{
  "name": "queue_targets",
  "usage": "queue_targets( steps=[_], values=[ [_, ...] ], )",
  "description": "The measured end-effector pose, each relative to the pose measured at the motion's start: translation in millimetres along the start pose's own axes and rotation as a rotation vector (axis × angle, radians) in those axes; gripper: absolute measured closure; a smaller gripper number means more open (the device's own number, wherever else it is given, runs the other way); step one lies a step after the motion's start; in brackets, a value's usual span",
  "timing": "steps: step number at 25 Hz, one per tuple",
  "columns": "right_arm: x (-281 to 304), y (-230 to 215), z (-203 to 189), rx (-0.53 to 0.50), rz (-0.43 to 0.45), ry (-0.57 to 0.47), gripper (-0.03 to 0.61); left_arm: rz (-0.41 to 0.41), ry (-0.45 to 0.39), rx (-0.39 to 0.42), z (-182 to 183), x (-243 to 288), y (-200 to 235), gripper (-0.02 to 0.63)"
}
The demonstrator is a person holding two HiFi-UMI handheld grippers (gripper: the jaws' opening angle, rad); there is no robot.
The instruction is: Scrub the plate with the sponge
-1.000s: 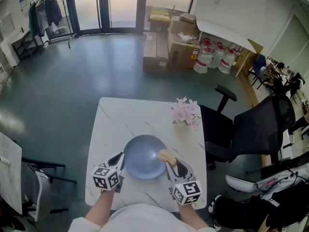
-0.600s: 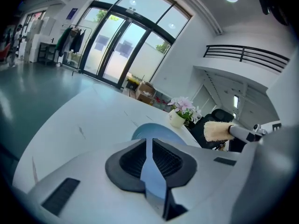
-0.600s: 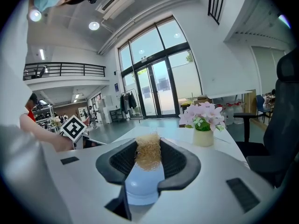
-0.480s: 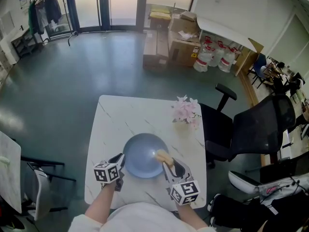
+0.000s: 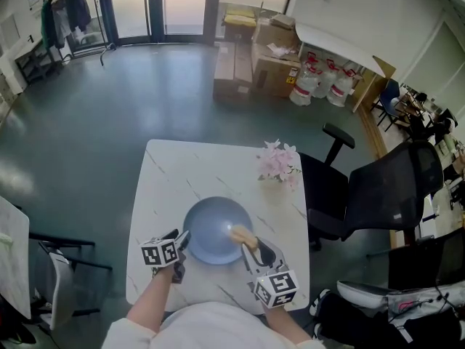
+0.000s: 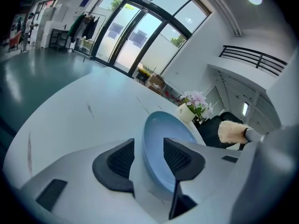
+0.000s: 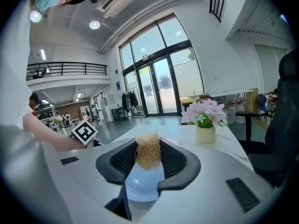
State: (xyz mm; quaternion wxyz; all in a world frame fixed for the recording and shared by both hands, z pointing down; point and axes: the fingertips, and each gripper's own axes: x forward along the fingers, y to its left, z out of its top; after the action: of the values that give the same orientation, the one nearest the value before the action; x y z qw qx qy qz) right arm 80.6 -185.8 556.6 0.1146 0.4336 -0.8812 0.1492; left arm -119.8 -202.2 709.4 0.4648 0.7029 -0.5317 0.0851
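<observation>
- The left tongs [image 5: 182,240] lie at the near left of the white marble-patterned table [image 5: 171,177]. A bare forearm reaches in from the near edge and the tip angles down toward the table.
- The marker cube [image 5: 160,254] on the left tongs shows black-and-white square patterns.
- The left jaws have just been opening and stand apart. The near-left rim of the plate sits in the gap, and neither pad presses on it.
- The round blue-grey ceramic plate [image 5: 211,231] lies flat on the near middle of the table, between the two tongs.
- The pale yellow fibrous sponge [image 5: 242,234] is over the right part of the plate. Whether it touches the plate cannot be told.
- The right tongs [image 5: 251,244] come in from the near right, tilted slightly down, with both pads clamped on the sponge.
- Pink flowers in a small white pot [image 5: 280,167] stand at the far right of the table, well apart from the plate.
- A black office chair [image 5: 378,195] stands right of the table.
</observation>
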Motion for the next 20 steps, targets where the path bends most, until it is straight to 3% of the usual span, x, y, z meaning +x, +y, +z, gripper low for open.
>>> queue_targets(
  steps=[20],
  values=[
    [-2, -3, -2, 0.004, -0.006, 0.002, 0.436, 0.014, 0.145, -0.011, -22, 28, 3, 0.438]
  ],
)
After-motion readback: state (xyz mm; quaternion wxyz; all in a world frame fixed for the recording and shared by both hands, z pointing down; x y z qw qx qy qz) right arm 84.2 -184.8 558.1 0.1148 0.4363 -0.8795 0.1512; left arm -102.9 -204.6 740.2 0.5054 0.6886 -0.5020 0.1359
